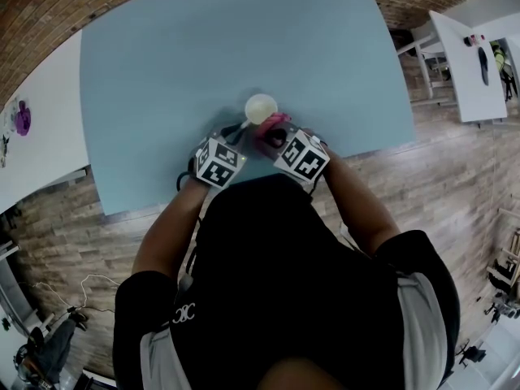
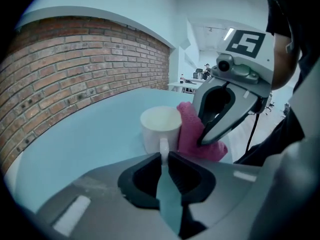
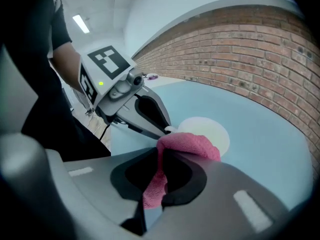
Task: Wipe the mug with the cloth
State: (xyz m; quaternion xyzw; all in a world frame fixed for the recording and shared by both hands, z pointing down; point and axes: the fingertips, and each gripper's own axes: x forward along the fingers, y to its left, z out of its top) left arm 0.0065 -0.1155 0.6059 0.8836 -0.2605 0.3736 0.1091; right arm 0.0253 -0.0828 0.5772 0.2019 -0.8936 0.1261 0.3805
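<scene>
In the head view the person's arms reach up from the lower centre to two grippers held side by side just below the frame's middle. The left gripper (image 2: 164,156) has its jaws drawn narrow. In the left gripper view the thin white handle (image 2: 163,147) of the mug (image 2: 160,125) stands between them with the pads against it, so the mug is pinned by its handle. The right gripper (image 3: 161,156) is clamped on the pink cloth (image 3: 189,145): a fold runs down between its jaws and the bunched remainder bulges past the tips. In the left gripper view the cloth lies against the right side of the mug wall at the centre of the frame, with the right gripper's tips on it from the upper right. The mug is upright, mouth up, and appears to stand on the blue table (image 1: 203,55), near the table's lower edge in the head view and just above the two grippers. Beyond the table, a brick wall (image 2: 85,69) fills the upper left of the left gripper view. Judgement: the wiping step is in hand, with the mug steadied and the cloth applied to its outer wall beside the handle. The next move calls for sweeping the cloth around the wall or over the rim, with pressure light enough not to twist the mug out of the handle grip. The left gripper should hold firm, or turn the mug to present an unwiped surface.
</scene>
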